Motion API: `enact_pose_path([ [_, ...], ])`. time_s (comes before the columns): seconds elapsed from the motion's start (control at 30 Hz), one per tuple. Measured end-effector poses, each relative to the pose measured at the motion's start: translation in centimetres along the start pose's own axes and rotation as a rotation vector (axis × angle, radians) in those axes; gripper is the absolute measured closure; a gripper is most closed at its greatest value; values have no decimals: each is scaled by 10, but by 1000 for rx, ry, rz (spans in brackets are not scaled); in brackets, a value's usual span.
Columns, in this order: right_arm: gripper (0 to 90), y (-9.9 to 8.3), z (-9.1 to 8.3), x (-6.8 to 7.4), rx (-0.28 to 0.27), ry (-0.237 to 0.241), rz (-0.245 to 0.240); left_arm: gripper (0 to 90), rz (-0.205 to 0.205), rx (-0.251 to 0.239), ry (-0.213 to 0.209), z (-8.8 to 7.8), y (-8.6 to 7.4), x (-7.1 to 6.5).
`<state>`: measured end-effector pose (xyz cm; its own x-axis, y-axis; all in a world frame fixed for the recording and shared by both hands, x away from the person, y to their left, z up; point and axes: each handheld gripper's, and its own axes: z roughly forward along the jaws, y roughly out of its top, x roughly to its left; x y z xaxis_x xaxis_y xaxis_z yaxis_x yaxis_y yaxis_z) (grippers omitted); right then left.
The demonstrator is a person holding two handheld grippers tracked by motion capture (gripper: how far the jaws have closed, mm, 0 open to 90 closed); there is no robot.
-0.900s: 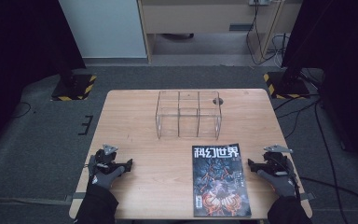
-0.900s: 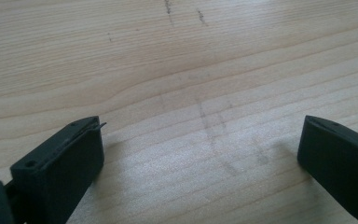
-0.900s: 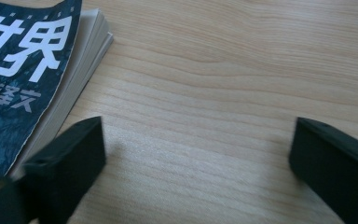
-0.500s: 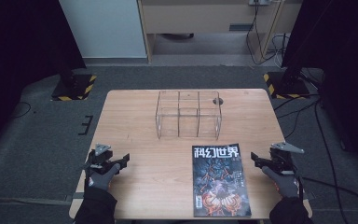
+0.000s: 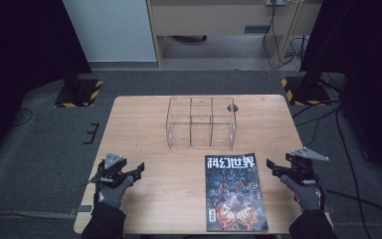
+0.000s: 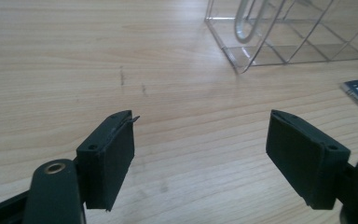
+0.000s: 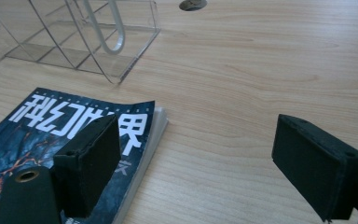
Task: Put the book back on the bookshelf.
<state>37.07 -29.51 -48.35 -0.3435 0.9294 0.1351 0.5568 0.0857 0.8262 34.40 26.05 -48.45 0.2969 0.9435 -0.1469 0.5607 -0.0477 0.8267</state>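
Observation:
A magazine (image 5: 235,191) with a dark cover and white characters lies flat near the table's front edge, right of centre. Behind it stands a clear plastic divider rack (image 5: 201,122). My left gripper (image 5: 140,170) rests at the front left, open and holding nothing, pointing right across bare wood. My right gripper (image 5: 271,168) sits just right of the magazine, open and pointing at it. In the right gripper view the open gripper (image 7: 196,126) has one jaw over the magazine (image 7: 42,126) corner. In the left gripper view the gripper (image 6: 200,126) frames bare wood, with the rack (image 6: 284,37) beyond.
The wooden table (image 5: 144,124) has a round cable hole (image 5: 232,107) behind the rack. Two dark stands with yellow-black striped feet (image 5: 79,92) (image 5: 303,84) stand on the carpet behind the table. Cables trail on the floor at the right.
Both hands have shifted only slightly. The right gripper has edged a little away from the front edge, and its grey top plate shows more.

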Motion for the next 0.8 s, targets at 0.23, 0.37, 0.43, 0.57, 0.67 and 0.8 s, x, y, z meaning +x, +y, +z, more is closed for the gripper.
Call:
enact_pose_path([
  [0.23,160,3,-1,12,2,38,-14,229,53,-15,-24,-2,4,-20],
  [0.37,160,2,0,17,12,47,-15,228,75,-17,-38,-1,5,-30],
  [0.43,160,1,1,22,28,52,-30,227,92,-15,-54,0,5,-40],
  [0.57,163,-4,2,30,46,71,-54,225,100,-20,-70,0,6,-49],
  [0.67,165,-7,2,33,51,83,-60,224,104,-26,-87,2,7,-61],
  [0.8,165,-14,5,37,65,91,-68,221,123,-27,-114,8,7,-77],
])
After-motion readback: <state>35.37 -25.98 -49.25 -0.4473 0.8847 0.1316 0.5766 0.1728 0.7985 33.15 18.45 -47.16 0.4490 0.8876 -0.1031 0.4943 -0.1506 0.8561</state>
